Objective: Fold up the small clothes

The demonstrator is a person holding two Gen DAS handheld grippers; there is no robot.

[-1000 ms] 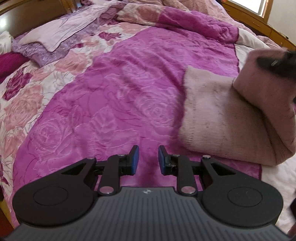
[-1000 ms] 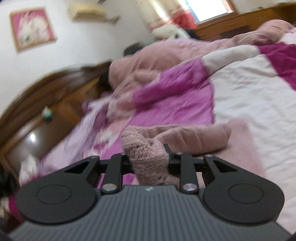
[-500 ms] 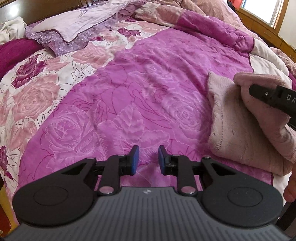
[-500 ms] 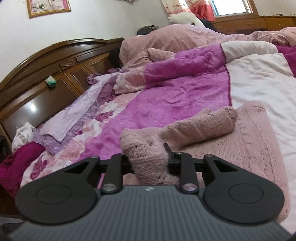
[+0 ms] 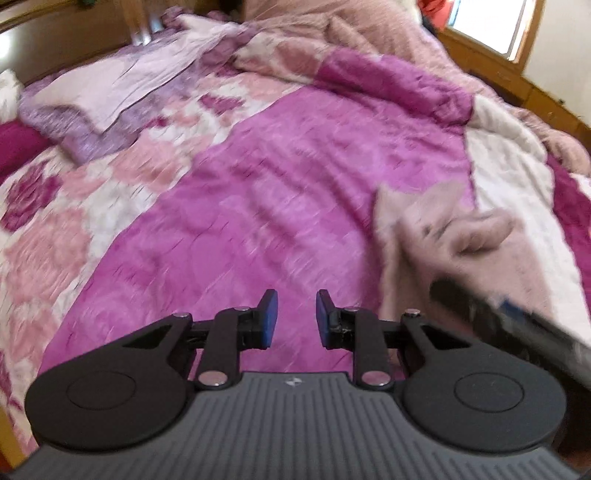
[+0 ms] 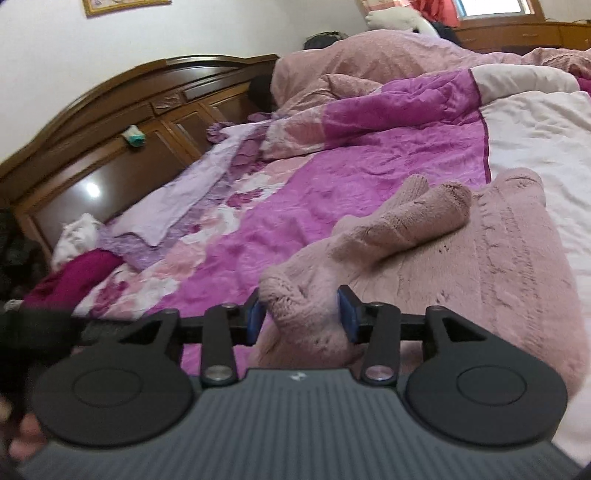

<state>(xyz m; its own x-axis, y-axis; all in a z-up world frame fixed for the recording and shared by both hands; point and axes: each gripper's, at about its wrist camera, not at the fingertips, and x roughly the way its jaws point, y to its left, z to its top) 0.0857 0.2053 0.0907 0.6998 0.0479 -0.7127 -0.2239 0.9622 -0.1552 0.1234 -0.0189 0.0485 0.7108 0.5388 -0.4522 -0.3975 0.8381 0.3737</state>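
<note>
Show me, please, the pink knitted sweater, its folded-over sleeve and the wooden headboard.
pink knitted sweater (image 6: 517, 280): right wrist view, flat body panel.
folded-over sleeve (image 6: 413, 225): right wrist view, mid-sleeve.
wooden headboard (image 6: 122, 110): right wrist view, carved upper panel.

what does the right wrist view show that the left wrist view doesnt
Only the right wrist view shows the dark wooden headboard, a picture frame on the wall, and the right gripper opening, with a bunched edge of the pink knit sweater between its fingers.

Only the left wrist view shows the left gripper, with nothing between its fingers.

Both show the sweater lying on the magenta floral quilt and the lilac cloth.
</note>
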